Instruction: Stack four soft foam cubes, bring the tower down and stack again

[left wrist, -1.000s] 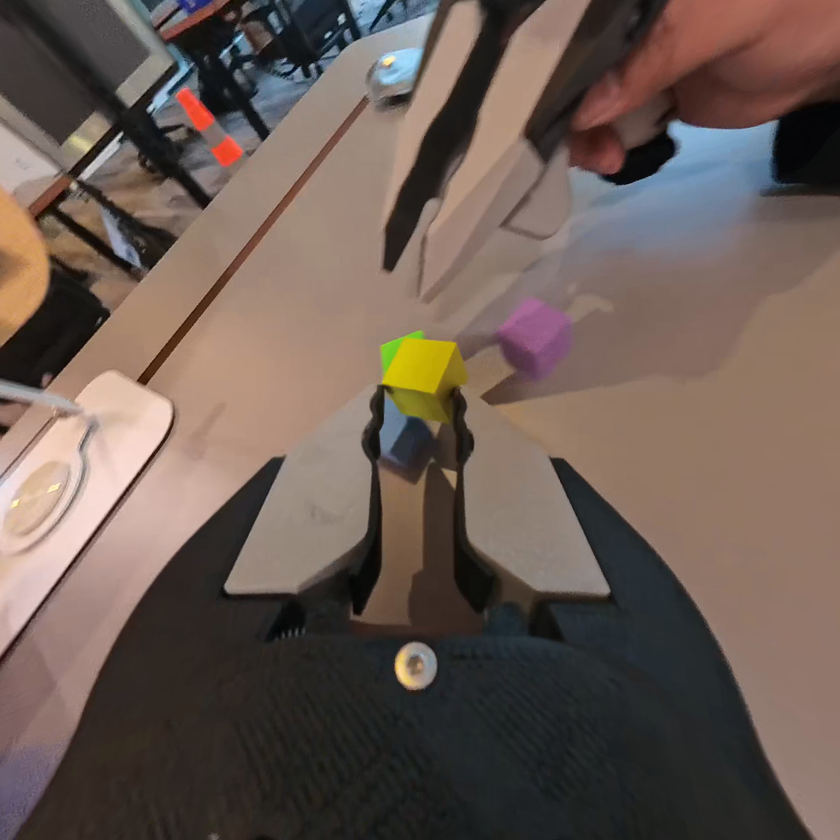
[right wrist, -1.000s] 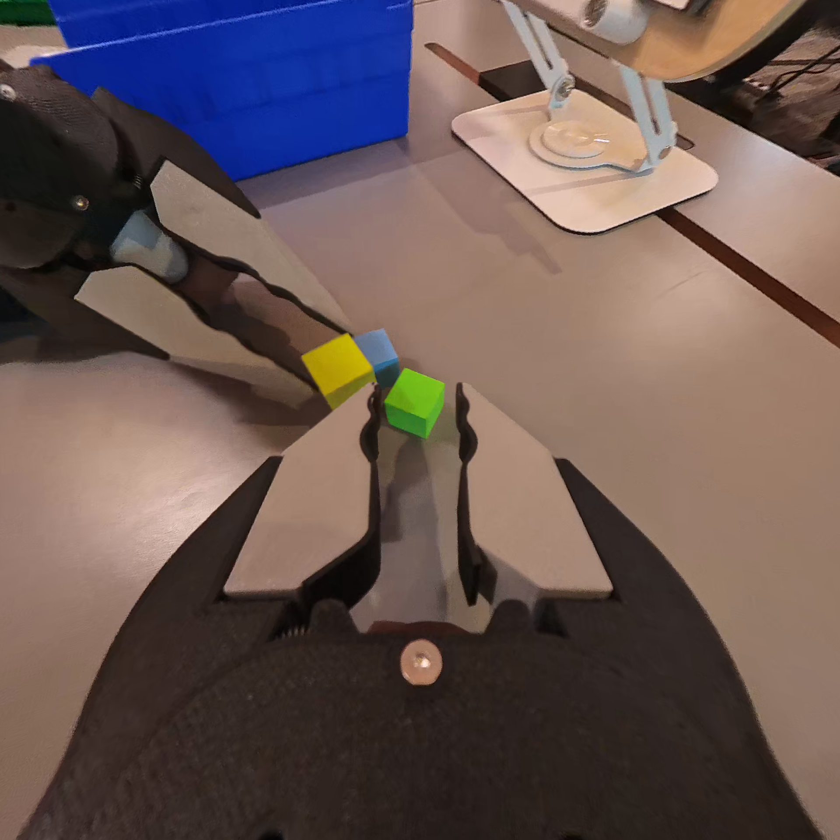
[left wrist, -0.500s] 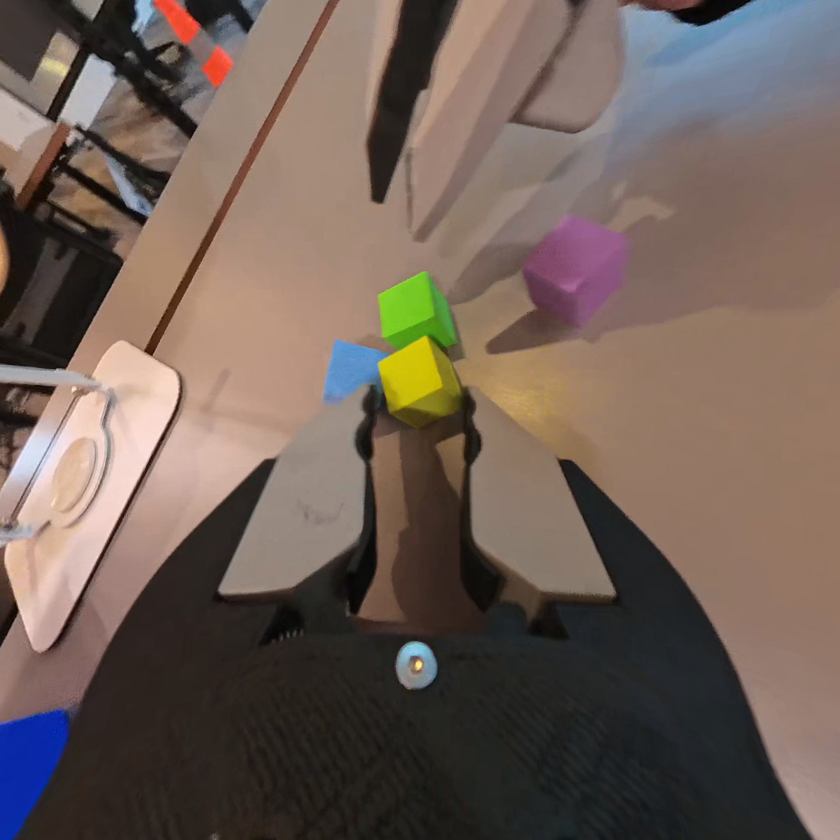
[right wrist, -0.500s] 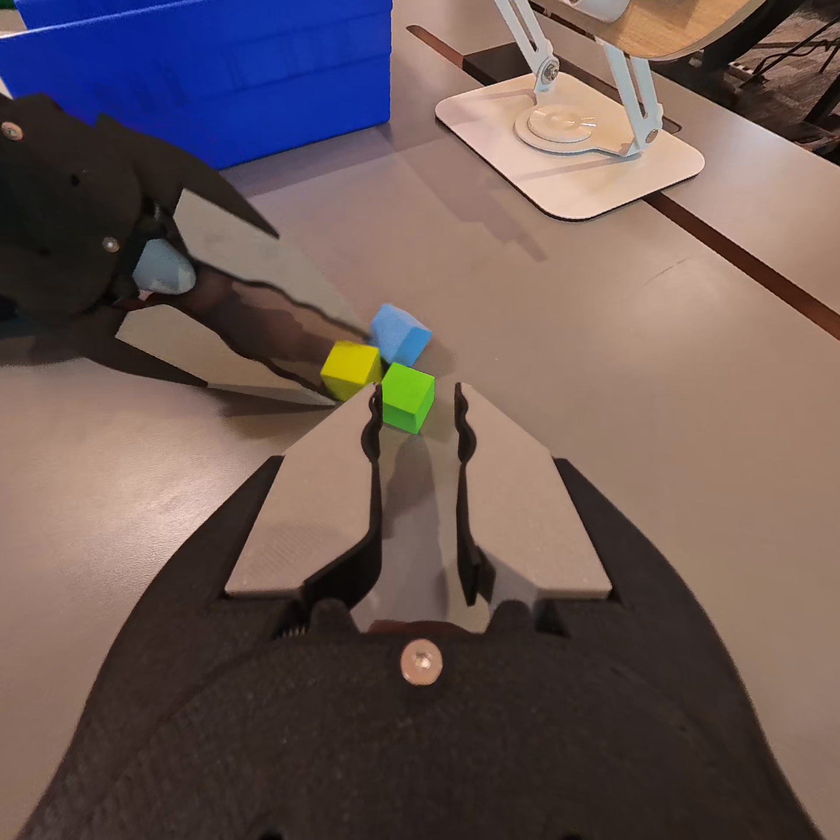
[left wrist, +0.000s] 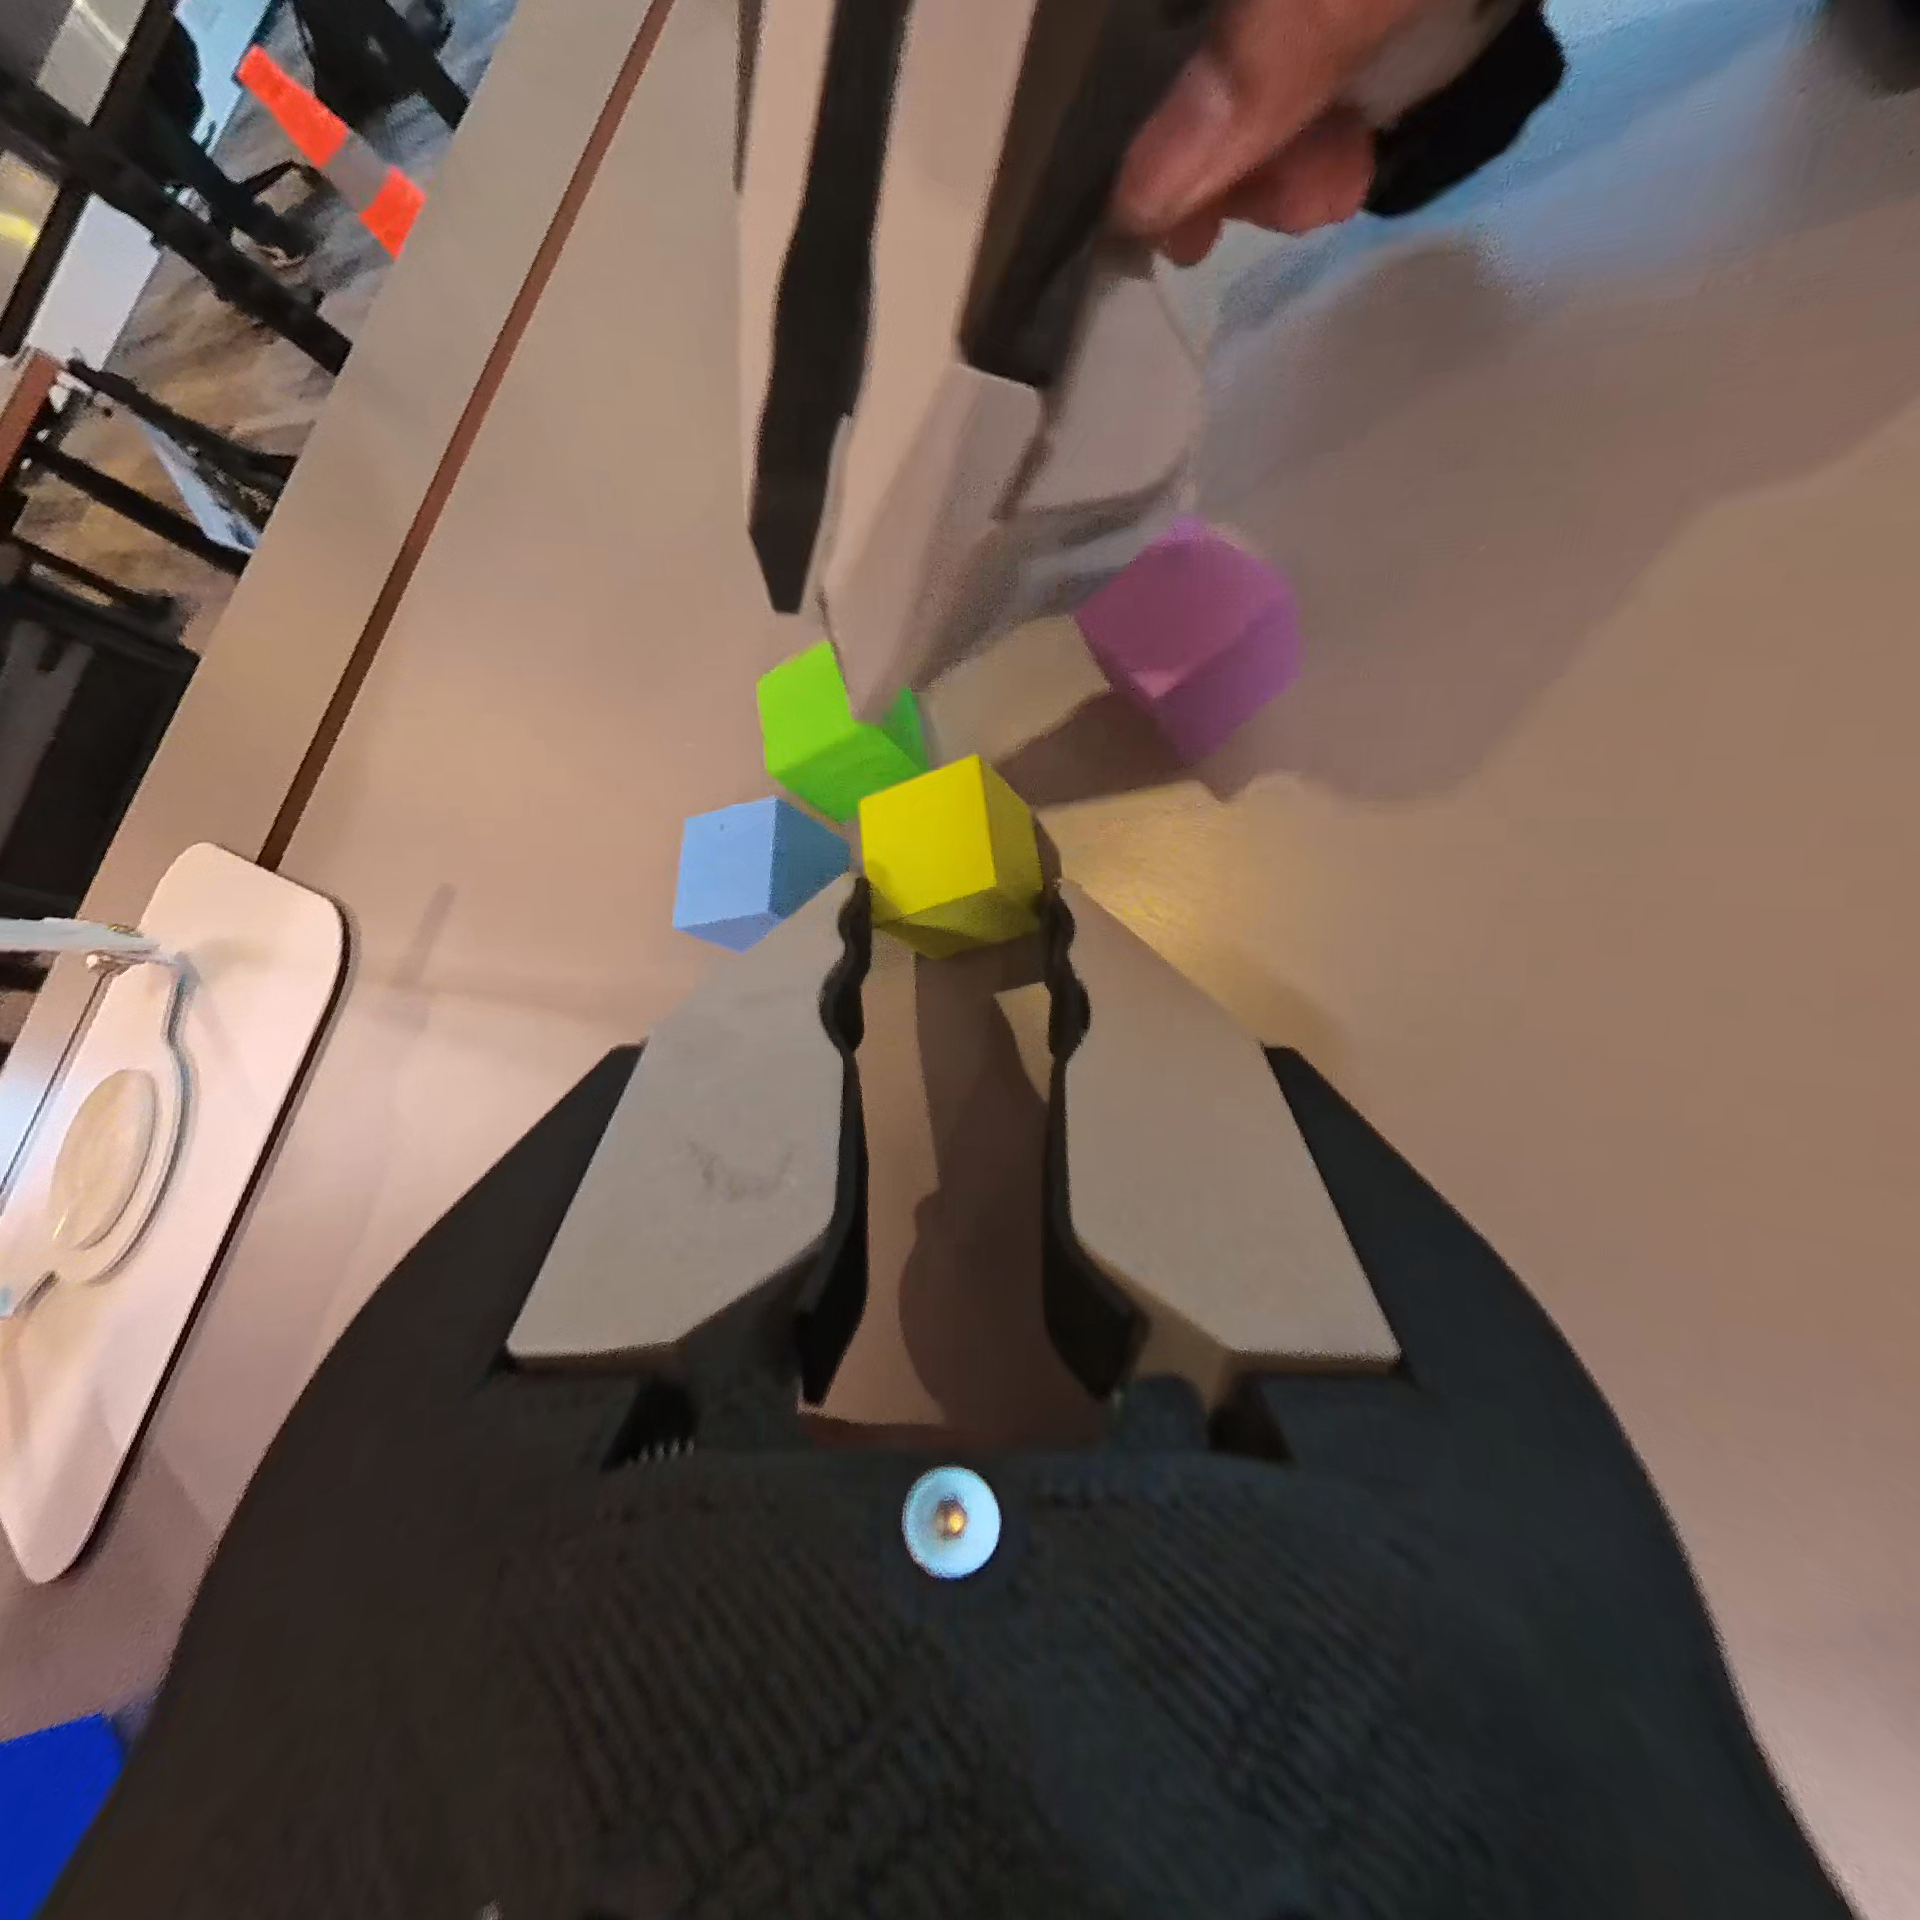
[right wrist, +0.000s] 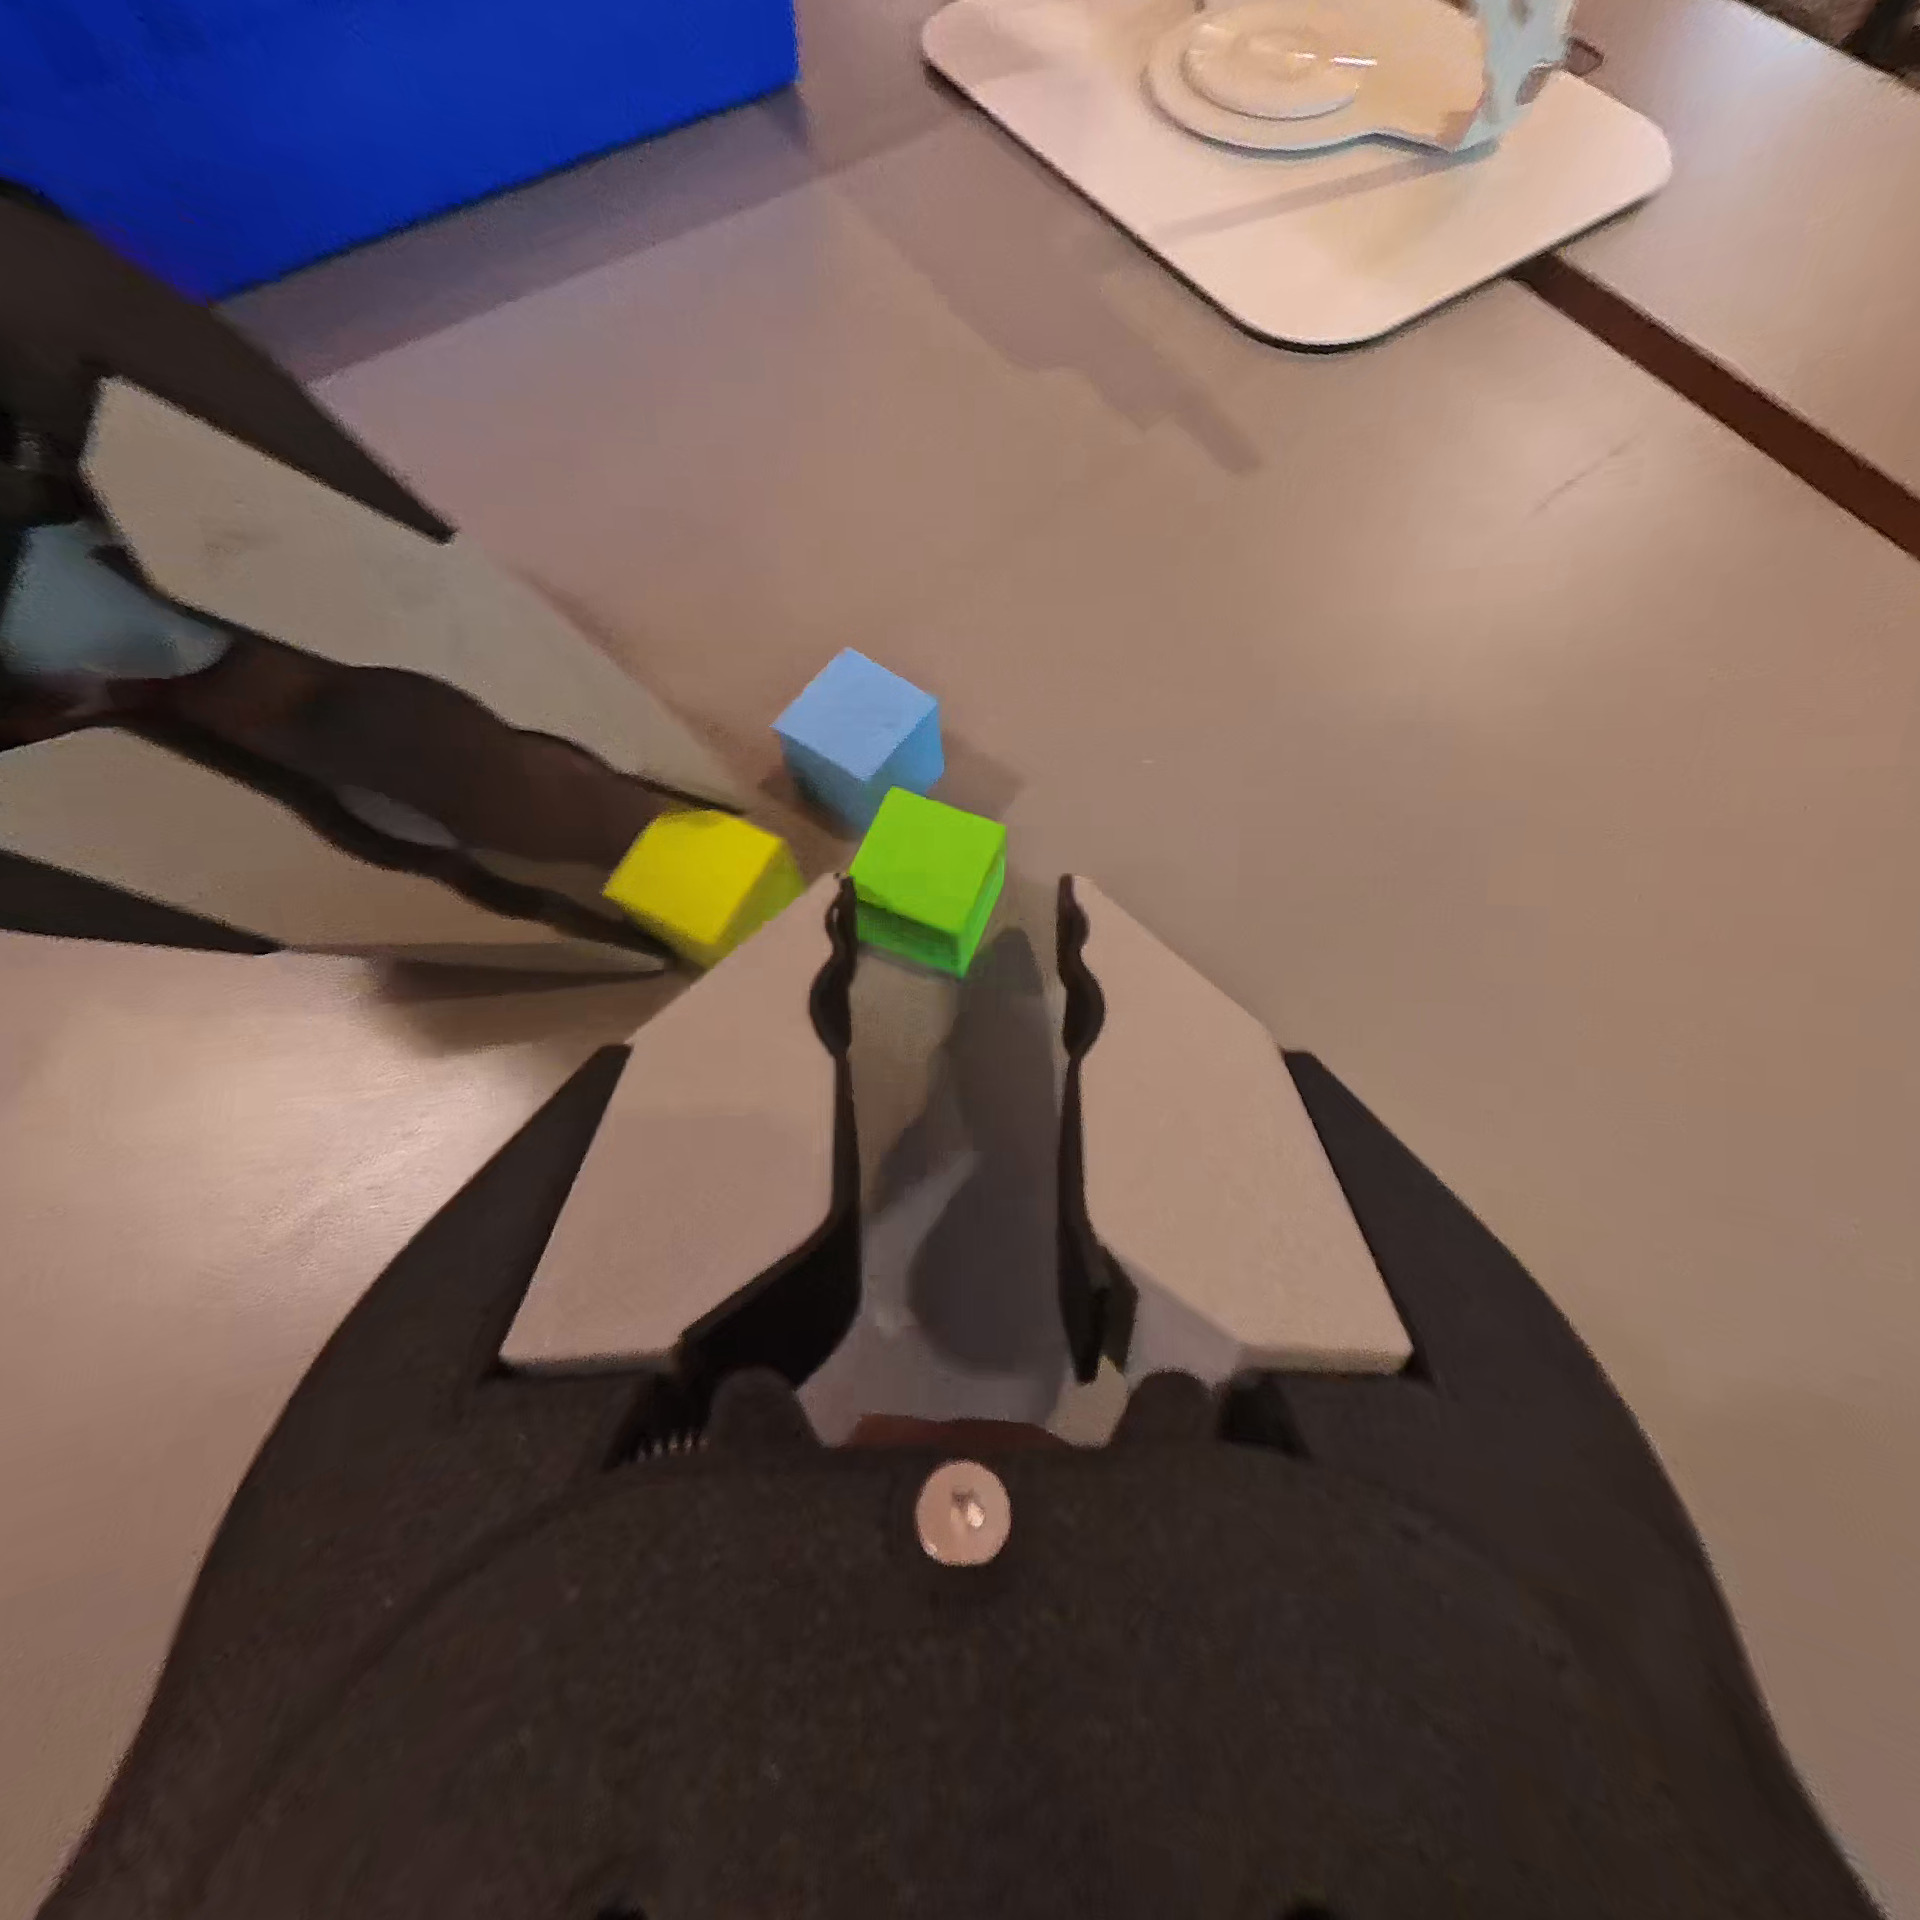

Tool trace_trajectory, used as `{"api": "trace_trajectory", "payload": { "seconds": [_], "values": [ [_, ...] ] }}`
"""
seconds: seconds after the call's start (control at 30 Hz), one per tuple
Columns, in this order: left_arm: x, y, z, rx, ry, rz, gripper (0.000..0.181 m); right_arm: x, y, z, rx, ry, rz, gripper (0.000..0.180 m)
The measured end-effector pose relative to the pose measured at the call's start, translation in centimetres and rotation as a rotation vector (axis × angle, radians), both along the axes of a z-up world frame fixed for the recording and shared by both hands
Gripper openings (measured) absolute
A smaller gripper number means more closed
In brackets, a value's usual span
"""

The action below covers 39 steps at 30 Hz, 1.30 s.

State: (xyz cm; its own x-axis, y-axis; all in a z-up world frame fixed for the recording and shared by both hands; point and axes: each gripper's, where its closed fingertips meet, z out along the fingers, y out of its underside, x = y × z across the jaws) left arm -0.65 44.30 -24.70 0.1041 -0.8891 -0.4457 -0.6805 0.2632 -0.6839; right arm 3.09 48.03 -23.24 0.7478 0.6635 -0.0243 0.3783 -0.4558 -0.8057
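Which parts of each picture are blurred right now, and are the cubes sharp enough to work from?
Left wrist view: the purple cube and right gripper are smeared; the yellow cube is sharp. Right wrist view: the left gripper is blurred; the green cube is sharp.

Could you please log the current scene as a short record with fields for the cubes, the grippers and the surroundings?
stack: none; no cube rests on another
yellow cube: between the left gripper fingertips, jaws closed on it
green cube: on the table, just ahead of the open right gripper
blue cube: on the table beside the green one
purple cube: apart from the others, seen only in the left wrist view
background: blue bin, white stand base
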Motion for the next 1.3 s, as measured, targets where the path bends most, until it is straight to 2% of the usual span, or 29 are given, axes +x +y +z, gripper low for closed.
{"api": "trace_trajectory", "payload": {
  "seconds": [0.03,0.1,0.3,0.6,1.1,1.3],
  "values": [
    [-0.1,-0.4,0.0,-0.006,0.0,-0.021,0.031,0.8,0.3,0.1,0.016,-0.032,-0.033,0.03],
    [-0.4,-0.9,0.0,-0.013,-0.001,-0.05,0.031,2.2,0.5,0.0,0.042,-0.092,-0.062,0.029],
    [-0.7,-1.0,0.0,0.012,0.0,-0.053,0.031,3.0,0.6,0.3,0.029,-0.036,-0.072,0.029],
    [-1.1,0.0,0.0,0.001,0.001,-0.006,0.031,4.7,1.1,-1.0,0.015,-0.108,-0.139,0.022],
    [-5.4,6.4,0.2,0.081,0.023,0.277,0.031,5.2,1.1,-2.0,-0.024,-0.123,-0.151,0.022],
    [-4.1,4.7,1.9,-0.012,-0.067,0.255,0.043,5.2,1.2,-2.3,-0.046,-0.112,-0.155,0.022]
  ]
}}
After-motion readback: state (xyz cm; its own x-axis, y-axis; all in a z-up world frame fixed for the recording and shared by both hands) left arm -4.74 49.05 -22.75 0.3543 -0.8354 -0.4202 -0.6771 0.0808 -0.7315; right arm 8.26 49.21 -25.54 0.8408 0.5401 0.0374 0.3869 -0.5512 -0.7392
